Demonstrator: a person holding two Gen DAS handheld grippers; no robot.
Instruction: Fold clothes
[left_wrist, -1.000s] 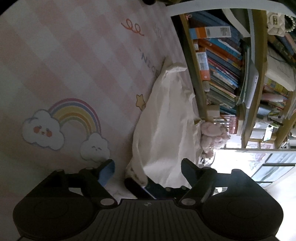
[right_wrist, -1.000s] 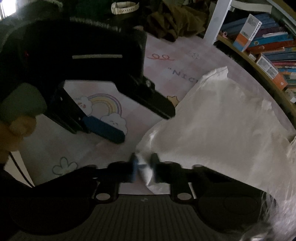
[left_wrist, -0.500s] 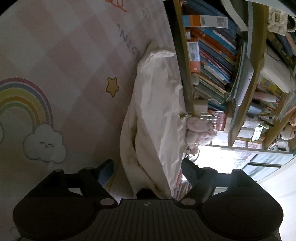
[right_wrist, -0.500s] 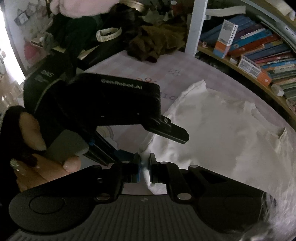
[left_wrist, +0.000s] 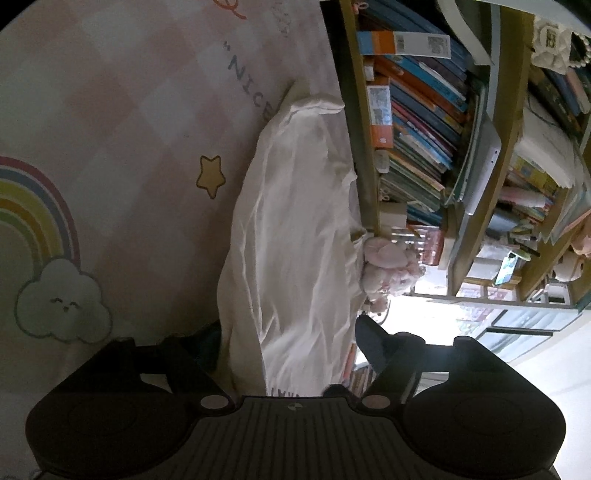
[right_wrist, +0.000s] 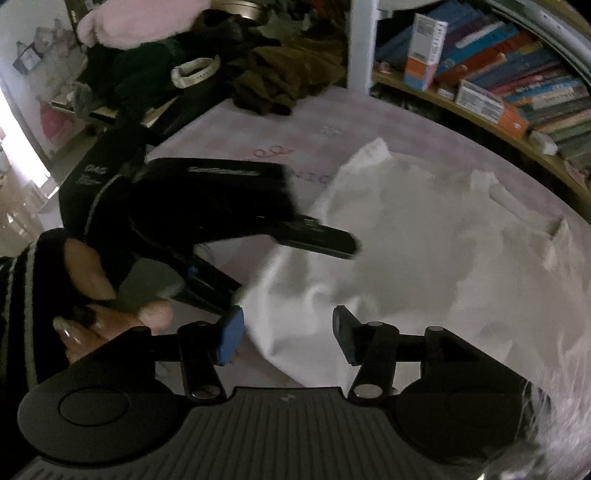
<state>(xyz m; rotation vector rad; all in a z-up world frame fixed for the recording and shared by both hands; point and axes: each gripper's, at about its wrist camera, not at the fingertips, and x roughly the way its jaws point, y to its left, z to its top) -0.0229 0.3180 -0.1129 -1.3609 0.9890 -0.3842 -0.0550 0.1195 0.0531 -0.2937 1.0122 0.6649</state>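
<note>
Right tongs (right_wrist: 288, 338) opening, half spread, pads clear of the cloth; white garment (right_wrist: 424, 266) lying between and beyond them, let go. Left tongs (left_wrist: 286, 341) wide but closing, astride the garment's (left_wrist: 295, 236) near end, no pad seen pressing on it; released. In the left view, garment stretched long from near to far along the right edge of the mat (left_wrist: 122, 122), beside the bookshelf (left_wrist: 417, 122). Thin, crumpled, softly creased fabric, folded into a narrow strip. Checked pink mat with rainbow, cloud and star prints.
</note>
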